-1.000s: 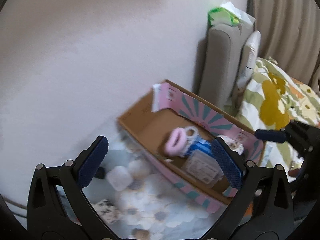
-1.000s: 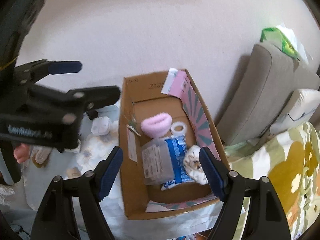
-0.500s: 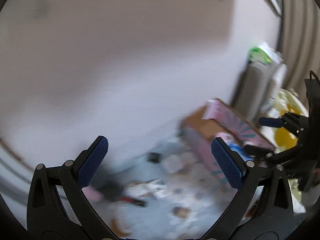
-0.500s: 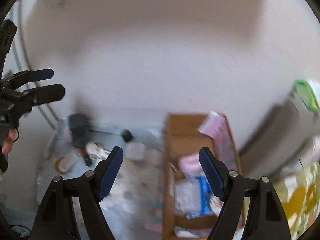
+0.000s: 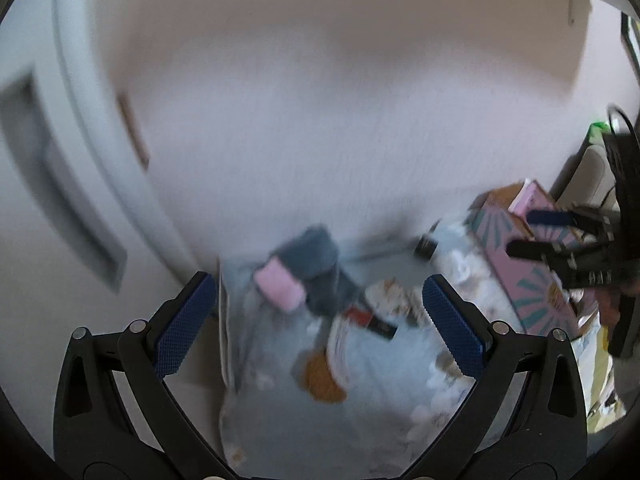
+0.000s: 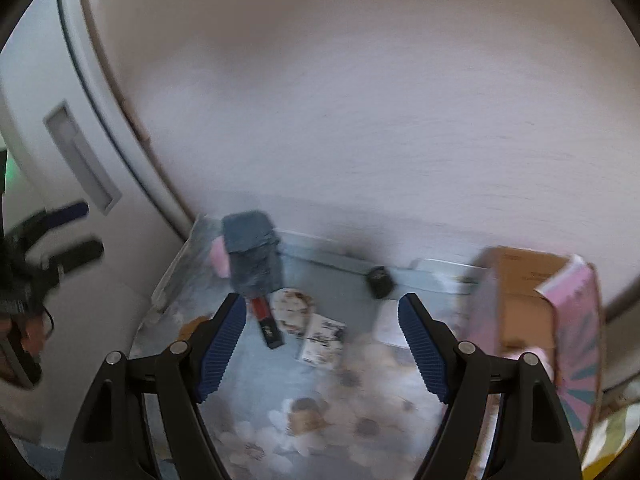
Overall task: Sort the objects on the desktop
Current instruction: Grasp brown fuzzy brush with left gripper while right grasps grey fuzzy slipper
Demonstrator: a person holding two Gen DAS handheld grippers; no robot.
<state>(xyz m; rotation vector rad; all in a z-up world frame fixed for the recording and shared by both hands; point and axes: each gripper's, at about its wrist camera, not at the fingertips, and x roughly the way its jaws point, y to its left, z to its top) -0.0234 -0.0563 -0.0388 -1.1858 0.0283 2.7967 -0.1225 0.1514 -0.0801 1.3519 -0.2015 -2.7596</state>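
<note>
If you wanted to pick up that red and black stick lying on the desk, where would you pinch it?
I'd pinch the red and black stick across its narrow width, near the middle where red meets black. It lies flat and long on the floral desk mat, so coming straight down from above looks best, fingers either side. The right hand-held gripper is open and nearest. The grey fuzzy object crowds its red end.

cardboard box point(image 6: 532, 300): 1 | grey cloth point(image 6: 254, 256): 1 | red-and-black stick point(image 6: 267, 322): 1 | small black cube point(image 6: 381, 281): 1 | printed card point(image 6: 323, 339): 1 | pink block point(image 5: 279, 286): 1 | further items: blurred, uncounted
</note>
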